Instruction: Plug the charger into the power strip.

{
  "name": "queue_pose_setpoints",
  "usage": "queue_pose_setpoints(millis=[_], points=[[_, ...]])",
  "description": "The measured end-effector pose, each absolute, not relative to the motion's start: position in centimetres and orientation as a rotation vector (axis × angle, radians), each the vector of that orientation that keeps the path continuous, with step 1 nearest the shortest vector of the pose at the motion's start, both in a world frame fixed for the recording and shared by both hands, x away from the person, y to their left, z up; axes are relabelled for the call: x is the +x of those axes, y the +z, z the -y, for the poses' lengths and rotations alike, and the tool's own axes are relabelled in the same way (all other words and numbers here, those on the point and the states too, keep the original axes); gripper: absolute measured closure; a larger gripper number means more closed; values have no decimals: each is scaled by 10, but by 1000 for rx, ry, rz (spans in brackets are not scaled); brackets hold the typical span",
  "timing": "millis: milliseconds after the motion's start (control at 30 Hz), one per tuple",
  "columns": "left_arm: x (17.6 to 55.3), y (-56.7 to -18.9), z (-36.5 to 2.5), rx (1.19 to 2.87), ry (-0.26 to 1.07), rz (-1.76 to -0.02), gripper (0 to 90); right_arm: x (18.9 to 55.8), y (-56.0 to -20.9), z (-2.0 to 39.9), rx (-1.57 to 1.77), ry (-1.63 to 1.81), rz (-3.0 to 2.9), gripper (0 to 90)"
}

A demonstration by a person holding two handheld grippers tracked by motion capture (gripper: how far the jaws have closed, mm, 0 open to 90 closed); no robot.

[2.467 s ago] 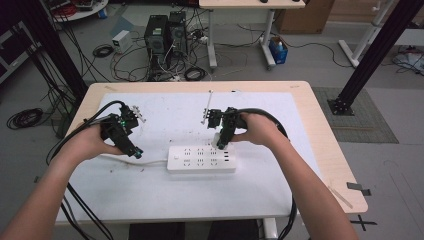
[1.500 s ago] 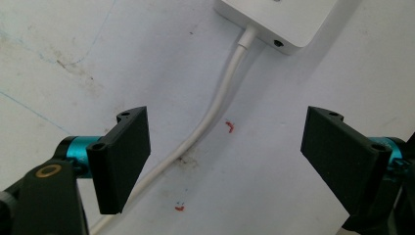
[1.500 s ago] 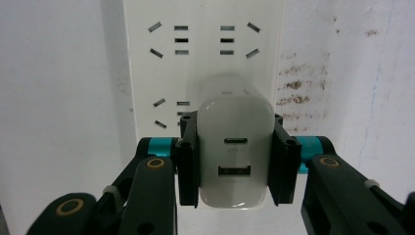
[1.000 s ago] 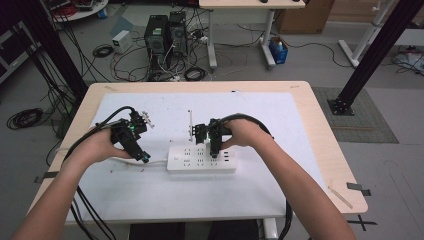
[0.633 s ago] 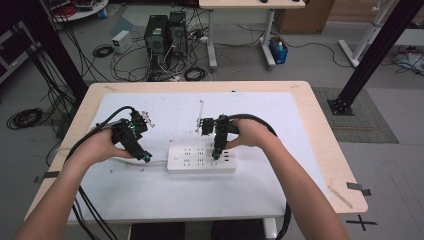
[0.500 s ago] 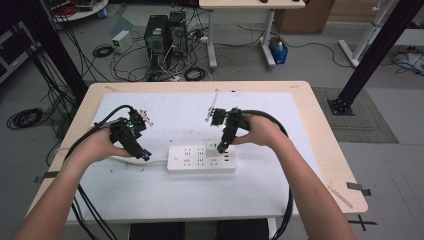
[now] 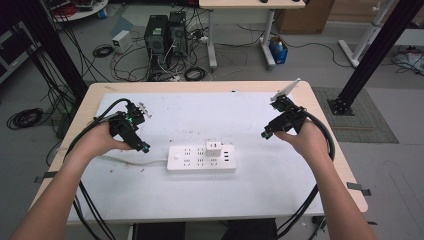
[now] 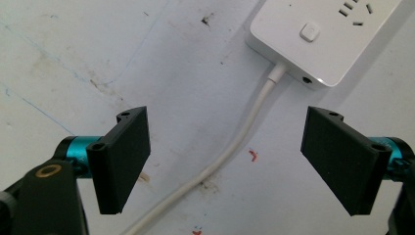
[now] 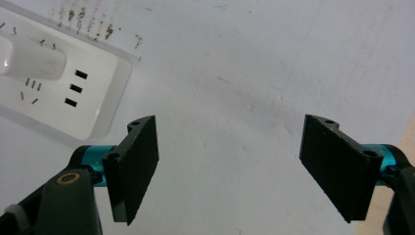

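Both claws spread and empty now: the left claw [image 7: 142, 148] low over the cord [image 8: 230, 156] by the white power strip [image 7: 201, 158], likely to steady it, the right claw [image 7: 266, 134] well off toward the surface's [image 7: 210, 195] right, with the white plug [image 7: 214, 147] seated in the strip.

The right gripper [image 7: 270, 131] is pulling away from the power strip [image 7: 201, 158] toward the table's right edge, jaws now spread and empty. A white plug [image 7: 214, 148] is now sitting in the strip's upper row.
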State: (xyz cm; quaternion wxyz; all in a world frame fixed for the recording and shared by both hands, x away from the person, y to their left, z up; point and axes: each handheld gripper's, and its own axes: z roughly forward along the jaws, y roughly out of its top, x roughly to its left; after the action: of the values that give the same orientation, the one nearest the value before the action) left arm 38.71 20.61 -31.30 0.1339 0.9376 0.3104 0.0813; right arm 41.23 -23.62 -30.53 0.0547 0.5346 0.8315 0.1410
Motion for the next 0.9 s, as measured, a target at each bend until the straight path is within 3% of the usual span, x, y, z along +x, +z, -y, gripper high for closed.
queue_pose_setpoints(millis=[900], points=[[388, -307, -205, 2717, 258, -929, 187, 410, -307, 250, 1606, 415, -2508, 221]])
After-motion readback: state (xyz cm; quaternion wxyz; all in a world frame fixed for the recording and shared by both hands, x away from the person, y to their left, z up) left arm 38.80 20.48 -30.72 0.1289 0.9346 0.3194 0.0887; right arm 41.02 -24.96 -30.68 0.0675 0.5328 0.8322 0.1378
